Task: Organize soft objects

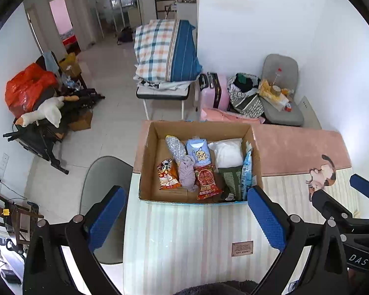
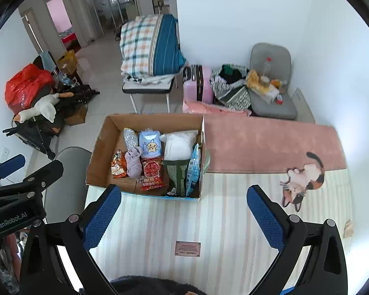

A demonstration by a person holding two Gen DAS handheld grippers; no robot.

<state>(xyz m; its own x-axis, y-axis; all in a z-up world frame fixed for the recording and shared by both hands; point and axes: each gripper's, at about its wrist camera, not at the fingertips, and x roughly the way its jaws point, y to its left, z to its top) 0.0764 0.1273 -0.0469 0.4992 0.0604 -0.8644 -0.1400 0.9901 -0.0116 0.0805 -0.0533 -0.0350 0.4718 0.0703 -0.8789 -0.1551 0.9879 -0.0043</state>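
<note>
An open cardboard box (image 1: 147, 147) (image 2: 98, 157) stands on a table covered by a striped cloth with a cat print. It holds a white pillow pack (image 1: 227, 152) (image 2: 178, 145), a lilac cloth (image 1: 187, 172) (image 2: 133, 161), a light blue tissue pack (image 1: 199, 152) (image 2: 150, 143), a silver pouch (image 1: 176, 146) (image 2: 130, 136), red snack bags (image 1: 206, 180) (image 2: 151, 173) and green and blue packs. My left gripper (image 1: 187, 211) is open and empty, just before the box. My right gripper (image 2: 184, 211) is open and empty, to the box's near right.
The striped cloth (image 1: 184, 241) (image 2: 221, 216) turns pink at the far side (image 2: 270, 142). A grey chair (image 1: 105, 196) stands left of the table. Beyond are a folded checked quilt (image 1: 164, 51) on a stool, a pink suitcase (image 1: 215, 91), bags and a plush goose (image 1: 46, 110).
</note>
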